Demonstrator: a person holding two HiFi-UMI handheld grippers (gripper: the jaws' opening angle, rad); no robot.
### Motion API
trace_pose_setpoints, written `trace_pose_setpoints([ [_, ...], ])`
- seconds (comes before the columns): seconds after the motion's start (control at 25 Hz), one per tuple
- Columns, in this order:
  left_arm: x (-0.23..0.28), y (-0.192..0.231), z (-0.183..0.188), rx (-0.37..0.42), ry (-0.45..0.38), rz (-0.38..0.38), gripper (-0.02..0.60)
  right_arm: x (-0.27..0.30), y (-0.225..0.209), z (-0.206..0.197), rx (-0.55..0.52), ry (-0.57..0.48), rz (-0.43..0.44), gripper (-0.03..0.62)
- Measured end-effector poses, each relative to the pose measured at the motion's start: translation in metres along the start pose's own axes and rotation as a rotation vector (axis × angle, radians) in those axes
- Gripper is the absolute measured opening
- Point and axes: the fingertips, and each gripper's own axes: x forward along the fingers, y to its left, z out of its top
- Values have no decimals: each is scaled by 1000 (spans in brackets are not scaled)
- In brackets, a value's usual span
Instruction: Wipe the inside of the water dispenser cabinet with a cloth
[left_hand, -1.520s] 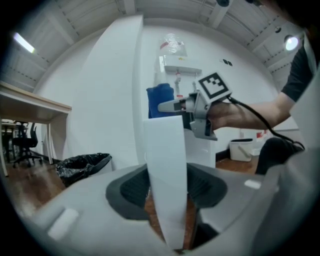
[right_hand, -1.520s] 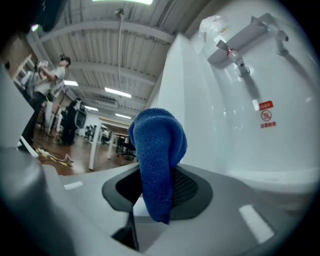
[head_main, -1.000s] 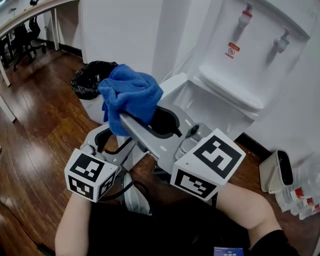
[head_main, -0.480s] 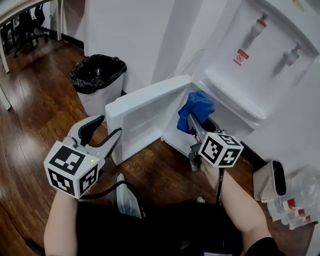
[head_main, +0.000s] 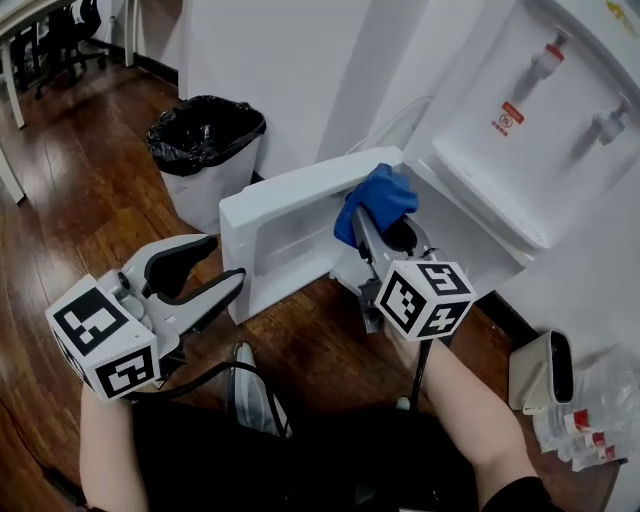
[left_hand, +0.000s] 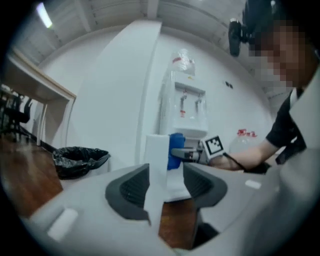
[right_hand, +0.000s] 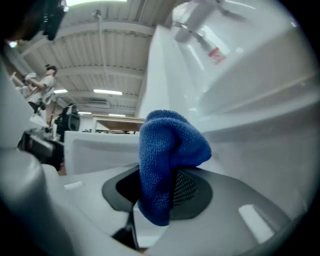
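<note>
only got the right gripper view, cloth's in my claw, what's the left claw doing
observer: left claw is open with the door edge between its jaws, unclamped; they have just been closing
operator: is the cloth in yet
observer: cloth is at the dispenser opening, by the door's right end; depth unclear
operator: anything on the floor
observer: a bin stands left of the door
</note>
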Motion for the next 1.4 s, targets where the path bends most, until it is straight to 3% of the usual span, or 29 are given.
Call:
trace_pose_setpoints([
  [0.24,-14,13,39,-264,-314,-69,195,-19,122,1,-180,-52,295,129],
  [0.36,-10,23,33,-356,-342,-64,195,-25,167,-10,-263,-38,395,129],
  [0.48,-3,34,16,-335,-274,-8,195,-25,186,-25,-279,8,447,129],
  [0.56,1,39,7,-300,-226,38,196,-16,168,-33,-278,11,422,129],
  [0.64,2,42,1,-295,-200,60,196,-5,131,-34,-259,-12,343,129],
  [0.88,4,48,-3,-295,-192,79,196,-6,-43,-31,38,-91,-174,129],
  [1.0,9,46,-8,-254,-157,92,196,-17,-97,-45,148,-100,-298,129],
  [1.08,10,46,-8,-238,-151,102,195,-12,-105,-45,141,-97,-310,129],
  [1.2,9,49,-7,-245,-163,108,195,6,-75,-42,98,-100,-255,129],
  [1.28,9,51,-5,-253,-181,105,195,16,-38,-47,76,-82,-165,129],
  [1.4,7,52,0,-267,-224,95,195,24,26,-58,16,-30,35,129],
])
